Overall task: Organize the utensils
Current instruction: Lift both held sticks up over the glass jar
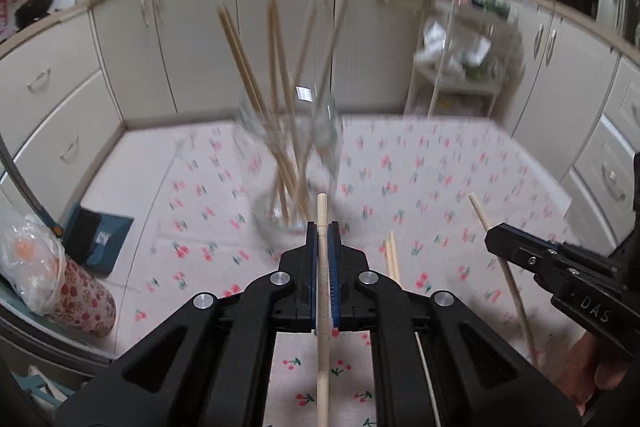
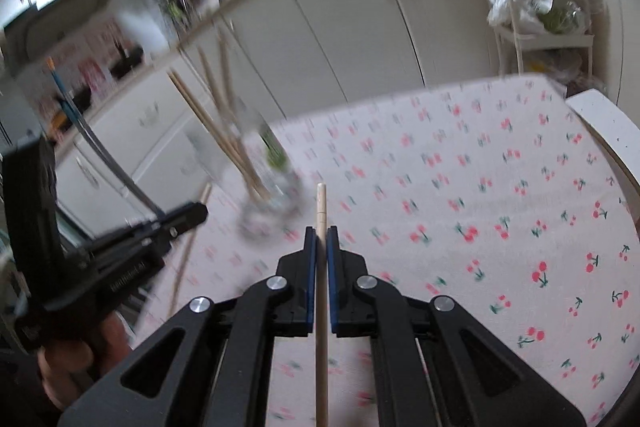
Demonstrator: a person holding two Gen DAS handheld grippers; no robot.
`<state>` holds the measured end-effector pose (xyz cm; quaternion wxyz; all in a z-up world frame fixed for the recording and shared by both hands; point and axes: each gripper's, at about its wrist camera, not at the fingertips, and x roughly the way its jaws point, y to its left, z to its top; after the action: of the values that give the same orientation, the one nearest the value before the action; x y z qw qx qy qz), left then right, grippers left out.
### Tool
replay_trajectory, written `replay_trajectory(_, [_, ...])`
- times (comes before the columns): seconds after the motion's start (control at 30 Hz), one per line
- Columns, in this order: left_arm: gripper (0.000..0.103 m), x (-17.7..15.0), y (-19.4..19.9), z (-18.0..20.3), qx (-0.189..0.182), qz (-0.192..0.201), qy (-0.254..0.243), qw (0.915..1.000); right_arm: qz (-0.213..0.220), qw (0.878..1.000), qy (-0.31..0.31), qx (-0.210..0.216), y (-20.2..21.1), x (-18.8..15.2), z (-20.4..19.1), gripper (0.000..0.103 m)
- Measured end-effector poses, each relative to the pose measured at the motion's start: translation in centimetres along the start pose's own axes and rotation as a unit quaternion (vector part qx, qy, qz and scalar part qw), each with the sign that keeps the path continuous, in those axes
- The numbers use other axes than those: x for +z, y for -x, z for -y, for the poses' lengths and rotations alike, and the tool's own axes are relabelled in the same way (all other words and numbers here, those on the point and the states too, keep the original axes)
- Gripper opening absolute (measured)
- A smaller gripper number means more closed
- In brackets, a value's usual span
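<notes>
While both views blur, I note my left gripper (image 1: pixel 322 227) clamped on one pale chopstick (image 1: pixel 322 307), near a glass jar (image 1: pixel 288 163) of chopsticks on the cherry-print cloth (image 1: pixel 440 179). Right gripper (image 2: pixel 320 231) pinches another chopstick (image 2: pixel 321 307), right of the jar.

I see cream cabinets (image 1: pixel 200 47) filling the upper frame behind a cherry-print tablecloth (image 1: pixel 440 179), and a white shelf cart (image 1: pixel 452 75) at upper right.
</notes>
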<state>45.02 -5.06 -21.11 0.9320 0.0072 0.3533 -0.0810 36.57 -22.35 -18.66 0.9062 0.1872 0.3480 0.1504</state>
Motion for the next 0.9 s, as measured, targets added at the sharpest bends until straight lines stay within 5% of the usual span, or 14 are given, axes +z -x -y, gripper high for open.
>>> replay_trajectory(0.3, [0.005, 3.5, 6.3, -4.1, -0.035, 0.142, 0.070, 0.9868, 0.094, 0.995, -0.009, 0.027, 2.9, 2.9, -2.8, 0.006])
replay_trajectory(0.9, [0.005, 11.7, 7.3, -8.3, -0.033, 0.292, 0.181, 0.9385, 0.114, 0.993, -0.001, 0.036, 3.1, 2.8, -1.2, 0.006])
